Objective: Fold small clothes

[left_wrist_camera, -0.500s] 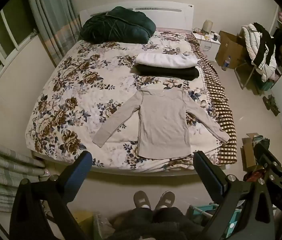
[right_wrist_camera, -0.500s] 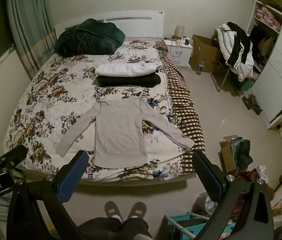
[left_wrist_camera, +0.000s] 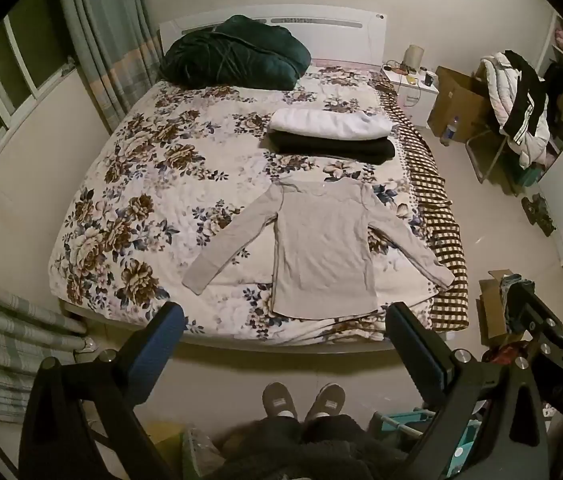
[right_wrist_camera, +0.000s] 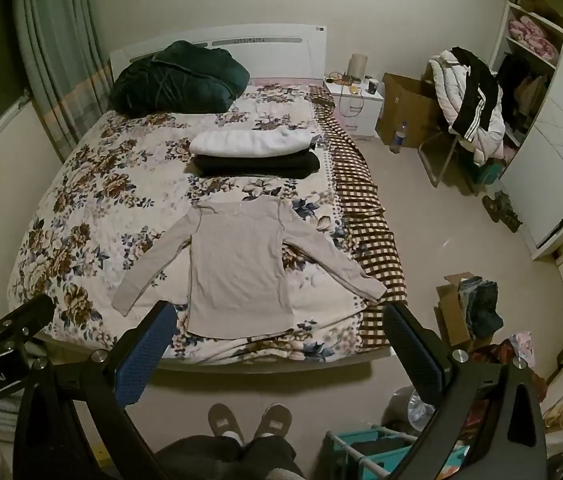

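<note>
Nothing has shifted in the last half second: the beige long-sleeved knit top [left_wrist_camera: 321, 256] lies flat, sleeves spread, at the near right of the floral-quilted bed [left_wrist_camera: 153, 184], unfolded. Left gripper [left_wrist_camera: 285, 344] and right gripper [right_wrist_camera: 277, 344] hang spread wide, empty, short of the bed. So folding hasn't begun. Hands out of view; the collar is hard to make out.

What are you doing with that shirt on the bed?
A person standing at the foot of the bed holds a pair of tongs in each hand, the left tongs and the right tongs. Both are wide open and hold nothing. A beige long-sleeved shirt lies flat with its sleeves spread, not yet folded. Behind it a white folded garment sits on a black one.
</note>
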`<state>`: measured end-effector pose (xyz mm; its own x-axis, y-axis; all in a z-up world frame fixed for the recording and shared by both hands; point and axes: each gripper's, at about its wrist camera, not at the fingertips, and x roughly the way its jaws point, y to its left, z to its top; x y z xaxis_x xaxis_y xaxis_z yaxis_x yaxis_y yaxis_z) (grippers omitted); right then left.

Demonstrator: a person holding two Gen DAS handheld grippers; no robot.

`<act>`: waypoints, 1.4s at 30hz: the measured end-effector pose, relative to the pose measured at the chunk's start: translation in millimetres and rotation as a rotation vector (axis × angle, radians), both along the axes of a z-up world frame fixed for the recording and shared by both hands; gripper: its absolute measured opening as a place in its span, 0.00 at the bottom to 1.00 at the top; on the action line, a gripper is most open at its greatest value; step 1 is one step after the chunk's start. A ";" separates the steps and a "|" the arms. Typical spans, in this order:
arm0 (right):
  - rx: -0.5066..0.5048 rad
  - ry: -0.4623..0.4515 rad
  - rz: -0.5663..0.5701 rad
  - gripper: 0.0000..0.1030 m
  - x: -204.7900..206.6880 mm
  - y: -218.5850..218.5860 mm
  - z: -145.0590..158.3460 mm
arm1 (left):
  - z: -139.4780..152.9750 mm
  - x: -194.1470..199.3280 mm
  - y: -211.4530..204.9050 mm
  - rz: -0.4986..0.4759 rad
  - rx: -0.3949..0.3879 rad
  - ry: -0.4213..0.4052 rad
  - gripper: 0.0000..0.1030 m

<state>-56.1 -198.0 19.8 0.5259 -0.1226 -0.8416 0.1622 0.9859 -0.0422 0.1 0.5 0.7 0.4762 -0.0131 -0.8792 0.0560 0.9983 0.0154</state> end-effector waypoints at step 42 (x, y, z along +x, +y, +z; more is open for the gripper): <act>-0.001 -0.006 0.000 1.00 16.7 -2.4 6.1 | 11.8 -2.9 -7.3 0.001 -0.013 -0.017 1.00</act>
